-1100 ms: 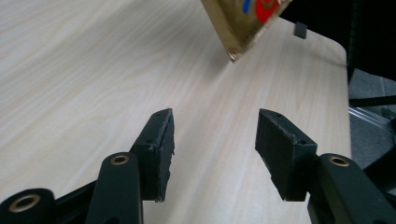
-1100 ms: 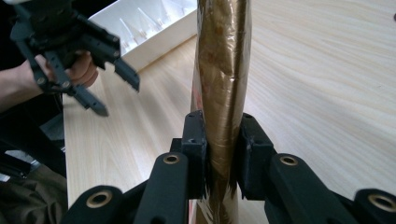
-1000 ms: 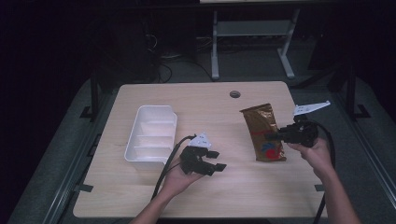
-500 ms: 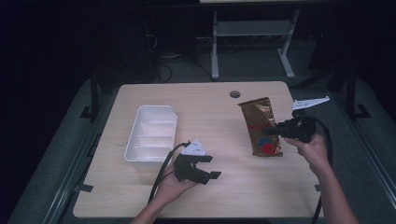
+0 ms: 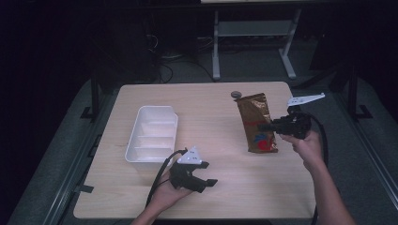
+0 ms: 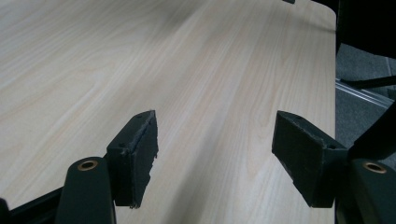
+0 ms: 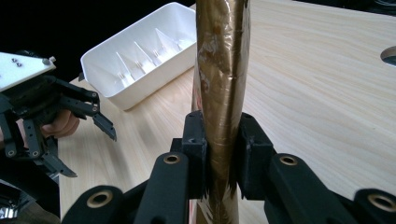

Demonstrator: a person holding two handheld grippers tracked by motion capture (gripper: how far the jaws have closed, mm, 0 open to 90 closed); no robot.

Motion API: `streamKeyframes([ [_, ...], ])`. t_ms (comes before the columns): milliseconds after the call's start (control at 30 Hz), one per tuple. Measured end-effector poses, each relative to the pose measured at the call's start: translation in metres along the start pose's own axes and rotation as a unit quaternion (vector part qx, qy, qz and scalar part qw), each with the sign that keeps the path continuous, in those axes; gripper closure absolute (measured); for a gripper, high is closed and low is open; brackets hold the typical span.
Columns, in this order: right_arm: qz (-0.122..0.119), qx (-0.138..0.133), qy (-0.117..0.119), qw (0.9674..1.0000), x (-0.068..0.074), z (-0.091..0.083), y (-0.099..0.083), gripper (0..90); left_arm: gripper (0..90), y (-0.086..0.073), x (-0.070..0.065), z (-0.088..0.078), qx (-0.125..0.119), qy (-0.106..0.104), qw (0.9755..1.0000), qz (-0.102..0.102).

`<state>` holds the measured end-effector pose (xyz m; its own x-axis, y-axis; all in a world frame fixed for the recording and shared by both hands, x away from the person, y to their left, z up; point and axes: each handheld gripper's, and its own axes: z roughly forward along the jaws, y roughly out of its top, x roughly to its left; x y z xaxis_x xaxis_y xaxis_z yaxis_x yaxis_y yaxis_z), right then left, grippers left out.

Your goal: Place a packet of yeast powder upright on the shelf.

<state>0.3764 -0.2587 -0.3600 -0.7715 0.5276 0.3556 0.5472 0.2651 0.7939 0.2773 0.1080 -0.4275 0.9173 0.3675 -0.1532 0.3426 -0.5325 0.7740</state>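
Jaws: right gripper (image 7: pixel 219 154) clamped on brown snack bag (image 5: pixel 256 123) lying right of white tray (image 5: pixel 152 137), left gripper (image 5: pixel 199 178) just opened wide, empty; looks mid-handover, next left must reach across to the bag

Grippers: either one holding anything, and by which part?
Right gripper is shut on the gold bag, pinching its side edge. Left gripper is open with nothing between its jaws, which have just been opening.
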Motion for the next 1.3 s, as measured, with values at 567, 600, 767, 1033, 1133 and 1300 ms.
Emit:
streamKeyframes([
  [567,-0.001,-0.005,0.006,1.0,0.007,0.015,0.02,75.3,27.9,-0.013,-0.005,-0.012,0.011,0.001,0.9998,0.018],
  [600,-0.002,-0.005,0.006,1.0,0.007,0.016,0.021,75.4,27.9,-0.014,-0.005,-0.013,0.01,0.0,0.9998,0.017],
  [767,-0.006,-0.012,0.011,0.9998,0.011,0.023,0.029,75.4,28.4,-0.016,-0.006,-0.014,0.005,-0.008,0.9998,0.016],
  [1033,-0.013,-0.007,0.018,0.9997,0.017,0.036,0.039,75.4,28.0,-0.018,-0.004,-0.017,0.002,-0.007,0.9999,0.013],
  [1133,-0.015,-0.005,0.019,0.9997,0.018,0.039,0.04,75.4,28.0,-0.019,-0.004,-0.018,0.0,-0.006,0.9998,0.017],
  [1300,-0.014,-0.004,0.018,0.9997,0.019,0.042,0.043,75.4,27.7,-0.02,-0.004,-0.018,-0.002,-0.007,0.9998,0.017],
])
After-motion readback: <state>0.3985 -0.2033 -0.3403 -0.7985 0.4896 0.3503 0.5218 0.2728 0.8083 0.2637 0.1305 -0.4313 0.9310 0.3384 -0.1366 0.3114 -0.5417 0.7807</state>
